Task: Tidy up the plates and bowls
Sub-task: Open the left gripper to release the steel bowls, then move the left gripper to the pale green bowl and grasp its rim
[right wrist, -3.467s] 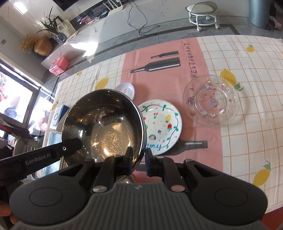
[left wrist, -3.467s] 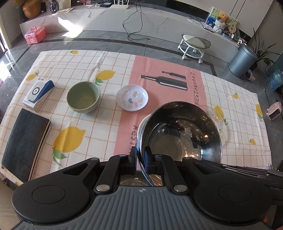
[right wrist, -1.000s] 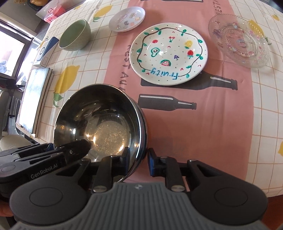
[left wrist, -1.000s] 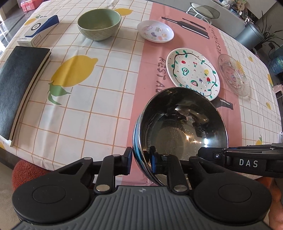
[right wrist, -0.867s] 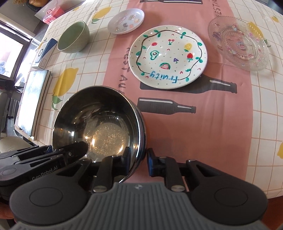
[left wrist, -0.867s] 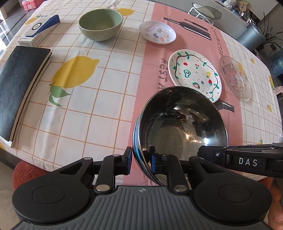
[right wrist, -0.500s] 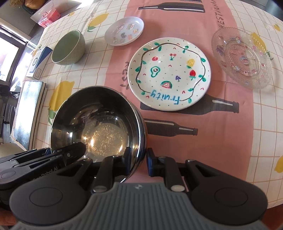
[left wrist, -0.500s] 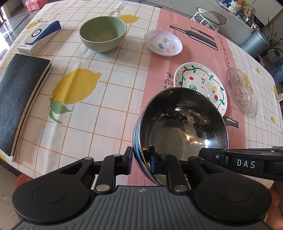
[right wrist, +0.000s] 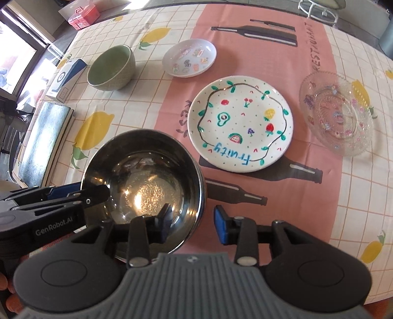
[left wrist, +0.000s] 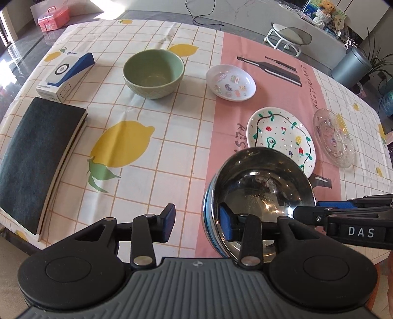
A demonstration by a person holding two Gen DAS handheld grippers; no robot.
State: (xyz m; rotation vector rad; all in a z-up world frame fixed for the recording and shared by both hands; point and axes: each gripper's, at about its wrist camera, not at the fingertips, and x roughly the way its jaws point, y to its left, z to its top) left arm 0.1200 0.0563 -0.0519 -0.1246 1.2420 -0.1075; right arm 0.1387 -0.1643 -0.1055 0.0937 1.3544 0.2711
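Jaws of left gripper (left wrist: 197, 224) and right gripper (right wrist: 191, 223) just opened, steel bowl (right wrist: 145, 186) rim straddled but unpinched, released at table's six o'clock, restackable

My two wrist views: each looks steeply down, close over the surface (left wrist: 172, 157); both share the steel bowl (left wrist: 260, 186) and plates.

Sunlit grey floor (left wrist: 152, 14), white stool (left wrist: 287, 38), grey bin (left wrist: 351, 67).
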